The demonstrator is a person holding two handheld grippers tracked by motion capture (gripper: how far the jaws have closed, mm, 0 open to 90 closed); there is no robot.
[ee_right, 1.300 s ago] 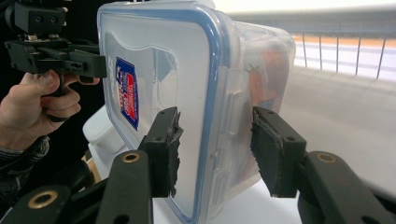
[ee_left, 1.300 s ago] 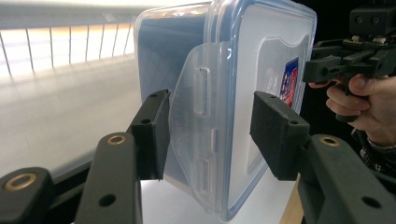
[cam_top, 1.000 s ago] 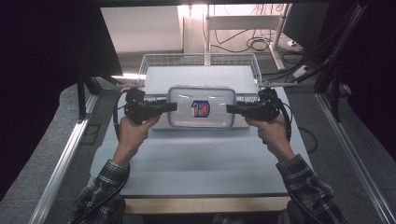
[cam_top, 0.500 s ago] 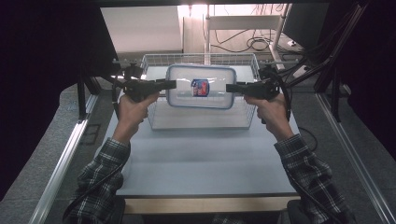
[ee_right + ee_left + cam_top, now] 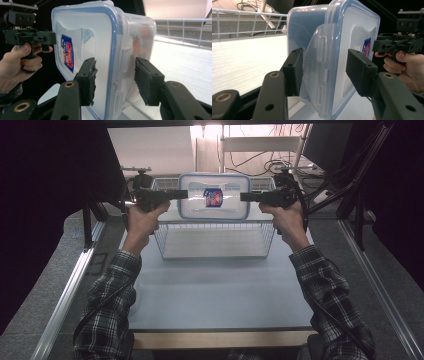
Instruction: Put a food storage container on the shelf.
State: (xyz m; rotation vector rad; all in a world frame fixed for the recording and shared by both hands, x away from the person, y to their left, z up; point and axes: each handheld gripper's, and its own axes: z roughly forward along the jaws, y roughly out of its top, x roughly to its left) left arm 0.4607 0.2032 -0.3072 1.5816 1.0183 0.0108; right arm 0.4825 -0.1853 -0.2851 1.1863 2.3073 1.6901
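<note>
A clear plastic container with a blue-rimmed lid and a red and blue label hangs in the air above the wire basket. It is tipped so its lid faces the high camera. My left gripper is shut on its left end and my right gripper on its right end. In the left gripper view the jaws clamp the container across a side latch. In the right gripper view the jaws squeeze the lid edge and wall of the container.
The white wire basket stands at the far middle of the pale table. Dark frame posts rise at both sides, and cables and a shelf lie behind the basket. Metal rails run along the table's left and right edges.
Both hands have lifted the container up and away from the person, from low in front of the basket to above it. Its lid has tipped toward the camera.
</note>
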